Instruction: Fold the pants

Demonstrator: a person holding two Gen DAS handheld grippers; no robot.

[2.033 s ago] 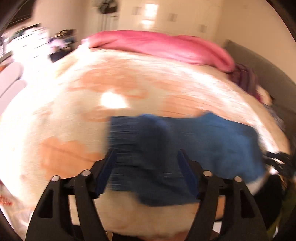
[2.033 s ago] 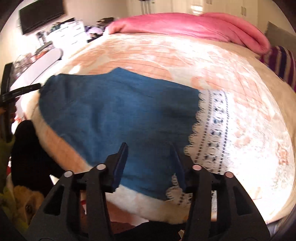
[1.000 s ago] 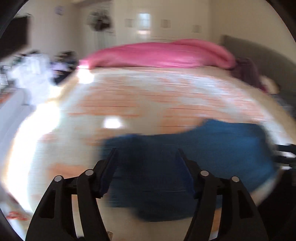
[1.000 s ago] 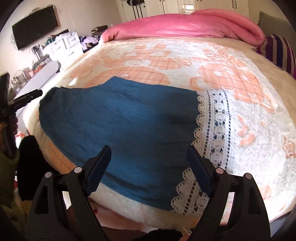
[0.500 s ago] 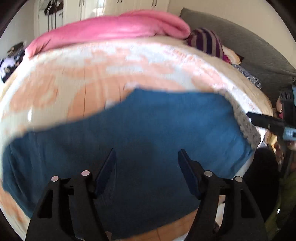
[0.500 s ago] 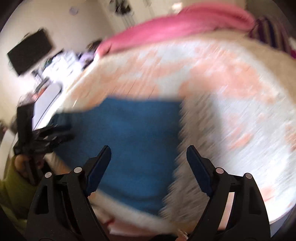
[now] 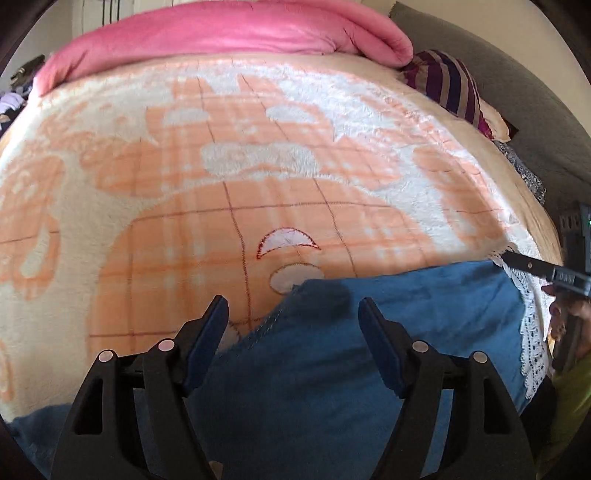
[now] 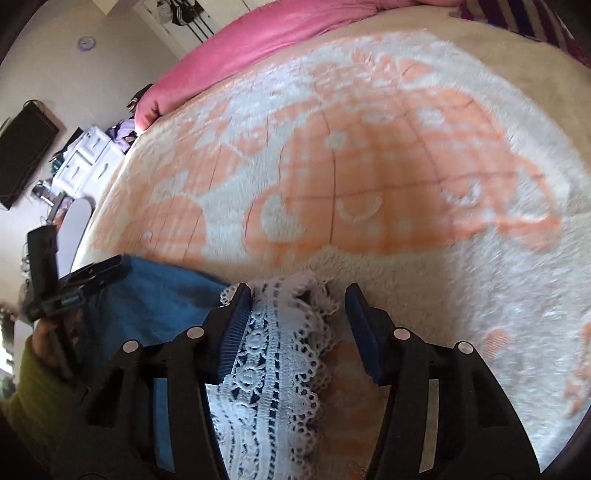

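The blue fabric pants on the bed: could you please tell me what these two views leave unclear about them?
- Blue fabric pants, left wrist view: near edge cut off by the frame and hidden behind the open left gripper.
- White lace hem, right wrist view: lower part hidden behind the open right gripper; contact unclear.
- Peach and white fleece blanket, right wrist view: motion-blurred.

Peach-and-white blanket (image 7: 258,177) — pink duvet (image 7: 221,33) behind.
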